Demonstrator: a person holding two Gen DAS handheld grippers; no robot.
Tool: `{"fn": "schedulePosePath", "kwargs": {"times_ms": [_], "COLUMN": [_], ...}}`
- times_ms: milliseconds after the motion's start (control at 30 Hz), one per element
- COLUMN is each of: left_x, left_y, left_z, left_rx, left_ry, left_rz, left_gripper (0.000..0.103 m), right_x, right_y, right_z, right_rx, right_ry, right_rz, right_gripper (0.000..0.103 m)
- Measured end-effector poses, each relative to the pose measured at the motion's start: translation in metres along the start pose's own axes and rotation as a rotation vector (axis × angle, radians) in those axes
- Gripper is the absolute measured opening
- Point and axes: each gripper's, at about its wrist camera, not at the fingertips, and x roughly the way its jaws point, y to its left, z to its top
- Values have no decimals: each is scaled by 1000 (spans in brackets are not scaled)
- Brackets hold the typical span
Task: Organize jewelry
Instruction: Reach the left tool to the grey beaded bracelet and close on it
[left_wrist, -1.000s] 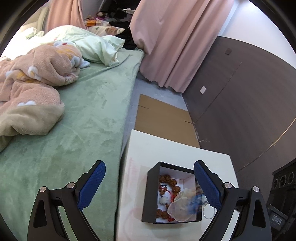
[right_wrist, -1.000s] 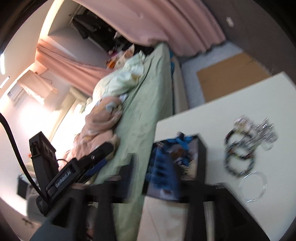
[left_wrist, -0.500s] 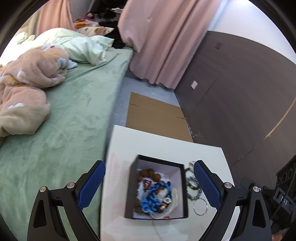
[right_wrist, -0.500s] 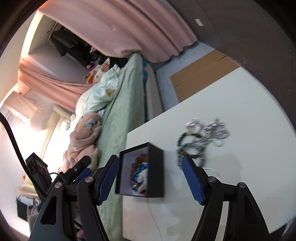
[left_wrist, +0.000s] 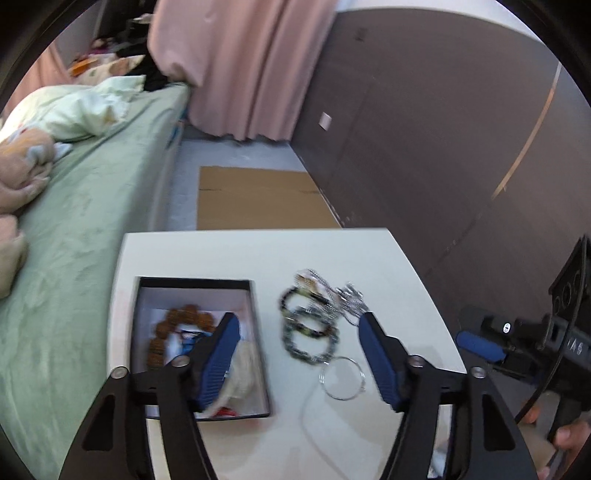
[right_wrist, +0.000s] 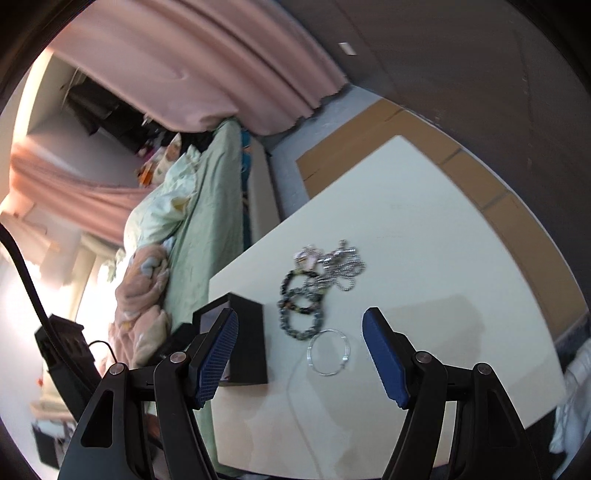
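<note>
A black open box (left_wrist: 255, 332) sits on the white table (left_wrist: 258, 254) and holds a brown bead bracelet (left_wrist: 173, 325) and blue jewelry half hidden behind my finger. Right of it lie dark bead bracelets (left_wrist: 308, 328), silver chains (left_wrist: 347, 299) and a thin silver bangle (left_wrist: 341, 378). My left gripper (left_wrist: 299, 354) is open and empty above the bracelets. My right gripper (right_wrist: 299, 354) is open and empty, over the bangle (right_wrist: 328, 352), with the box (right_wrist: 247, 339) at its left finger and the bracelets (right_wrist: 299, 310) and chains (right_wrist: 340, 266) just beyond.
A green bed (left_wrist: 85, 221) with blankets runs along the table's left side. Flat cardboard (left_wrist: 255, 199) lies on the floor beyond the table. A dark wall panel (left_wrist: 424, 147) stands at the right, a pink curtain (left_wrist: 240, 66) behind. The right gripper's body shows in the left wrist view (left_wrist: 517, 343).
The left gripper has swung right, from over the box to over the loose bracelets. The right gripper has pulled back from the box and now faces the bangle. Blue jewelry now lies in the box.
</note>
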Motion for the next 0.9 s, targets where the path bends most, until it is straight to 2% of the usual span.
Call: {"fn": "schedulePosePath", "kwargs": {"times_ms": [167, 233, 300, 500, 600, 667, 800, 900], "left_x": [22, 33, 45, 73, 86, 94, 108, 115], "left_y": [-22, -29, -35, -50, -55, -57, -56, -53], "left_z": [-4, -3, -4, -5, -7, -9, -13, -15], "left_rx": [24, 30, 29, 40, 53, 63, 70, 68], "left_ry": [58, 85, 122, 175, 202, 222, 252, 266], "left_rz": [-8, 4, 34, 77, 96, 111, 172, 190], "left_gripper": [57, 53, 45, 44, 42, 36, 35, 33], "right_x": [-11, -12, -12, -10, -11, -12, -10, -11], "right_y": [-22, -30, -37, -60, -62, -63, -64, -66], "right_z": [4, 5, 5, 5, 6, 7, 10, 12], "right_rx": [69, 90, 114, 202, 213, 216, 225, 231], "right_ry": [-7, 5, 18, 40, 39, 39, 41, 40], "right_rz": [-7, -17, -29, -43, -34, -28, -26, -23], "right_gripper": [71, 71, 71, 70, 70, 70, 70, 70]}}
